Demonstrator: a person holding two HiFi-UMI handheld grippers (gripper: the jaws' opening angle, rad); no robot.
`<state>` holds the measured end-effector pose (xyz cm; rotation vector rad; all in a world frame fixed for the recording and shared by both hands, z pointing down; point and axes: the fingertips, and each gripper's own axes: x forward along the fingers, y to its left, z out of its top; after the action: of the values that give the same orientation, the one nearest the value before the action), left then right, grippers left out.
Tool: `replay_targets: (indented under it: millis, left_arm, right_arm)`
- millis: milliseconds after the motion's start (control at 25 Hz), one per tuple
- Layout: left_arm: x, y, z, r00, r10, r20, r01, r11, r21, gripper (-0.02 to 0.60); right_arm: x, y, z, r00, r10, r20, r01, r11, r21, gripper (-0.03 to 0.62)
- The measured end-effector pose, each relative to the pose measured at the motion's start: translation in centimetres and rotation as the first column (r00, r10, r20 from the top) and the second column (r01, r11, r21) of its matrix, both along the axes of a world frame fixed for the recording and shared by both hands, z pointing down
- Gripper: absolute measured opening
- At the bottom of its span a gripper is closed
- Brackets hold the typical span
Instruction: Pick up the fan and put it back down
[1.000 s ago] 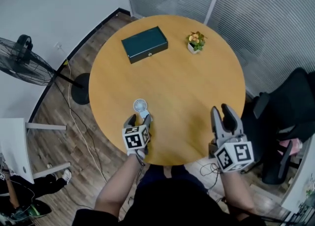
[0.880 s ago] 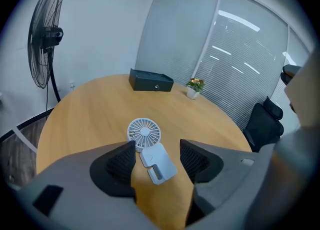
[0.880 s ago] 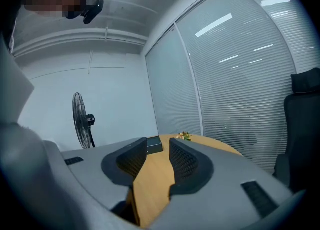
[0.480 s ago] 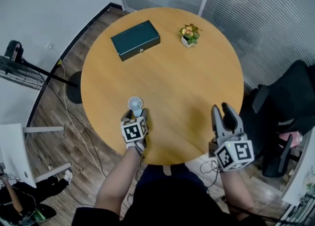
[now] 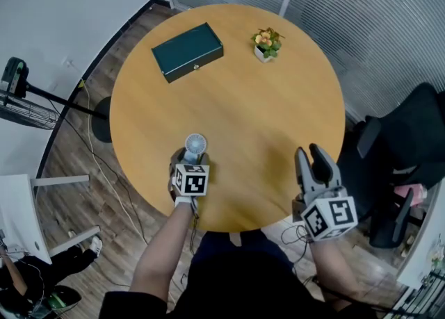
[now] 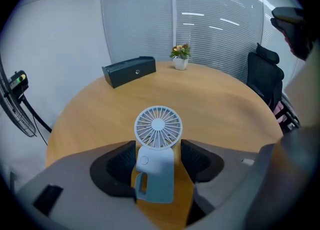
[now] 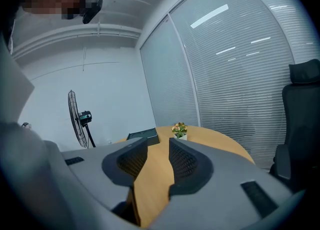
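Lowered toward the table [image 5: 243,102], the left tool [image 6: 158,156] clamps the fan [image 6: 158,126] upright between its jaws.

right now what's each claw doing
Left claw: closed on the small fan.
Right claw: open, nothing in it; its jaws have just been closing a little.

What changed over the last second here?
The left gripper rolled and lowered the small pale-blue handheld fan, still between its fingers, toward the round wooden table. The right gripper remained open and empty; the dark green box and potted flowers stayed put.
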<state>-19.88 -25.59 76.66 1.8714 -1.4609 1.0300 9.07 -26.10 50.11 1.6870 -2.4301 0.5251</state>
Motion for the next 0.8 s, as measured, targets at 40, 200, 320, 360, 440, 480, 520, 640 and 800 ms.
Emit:
replay_targets:
  millis: [40, 200, 320, 360, 440, 480, 520, 640, 800]
  left_arm:
    - [-0.2, 0.1, 0.2, 1.0, -0.01, -0.005, 0.01, 1.0, -0.006, 0.276]
    - [-0.8, 0.4, 0.8, 0.998, -0.041, -0.045, 0.04, 0.999, -0.016, 0.252]
    - [-1.1, 0.5, 0.7, 0.997, -0.044, -0.058, 0.044, 0.999, -0.006, 0.218]
    - [-1.0, 0.5, 0.7, 0.997, -0.042, -0.063, 0.042, 0.999, -0.002, 0.216]
    - [-0.9, 0.7, 0.3, 0.996, -0.039, -0.076, 0.04, 0.999, 0.004, 0.215]
    - [-0.8, 0.9, 0.1, 0.996, -0.038, -0.08, 0.038, 0.999, 0.008, 0.215]
    - [-0.8, 1.1, -0.2, 0.996, -0.035, -0.084, 0.036, 0.999, 0.013, 0.215]
    - [-0.9, 1.6, -1.0, 0.995, -0.031, -0.1, 0.034, 0.999, 0.03, 0.215]
    - [-1.0, 2.3, -3.3, 0.988, -0.042, -0.151, 0.055, 0.995, 0.08, 0.215]
  right_arm:
    - [0.0, -0.1, 0.0, 1.0, -0.001, 0.001, 0.001, 1.0, 0.0, 0.14]
    - [-0.2, 0.0, -0.1, 1.0, -0.006, 0.002, 0.006, 1.0, -0.002, 0.137]
    - [-0.2, 0.2, -0.2, 1.0, -0.006, 0.001, 0.006, 1.0, 0.0, 0.135]
    - [-0.1, 0.3, -0.3, 1.0, -0.005, 0.002, 0.005, 1.0, 0.002, 0.135]
    - [0.1, 0.5, -0.4, 1.0, -0.003, 0.004, 0.003, 1.0, 0.005, 0.133]
    - [0.2, 0.6, -0.5, 1.0, -0.001, 0.005, 0.001, 1.0, 0.007, 0.133]
    - [0.2, 0.8, -0.7, 1.0, 0.0, 0.006, 0.0, 1.0, 0.01, 0.132]
    - [0.2, 1.2, -1.3, 1.0, 0.002, 0.017, -0.002, 1.0, 0.024, 0.13]
    - [0.2, 2.1, -2.3, 1.0, 0.002, 0.024, -0.003, 0.999, 0.041, 0.127]
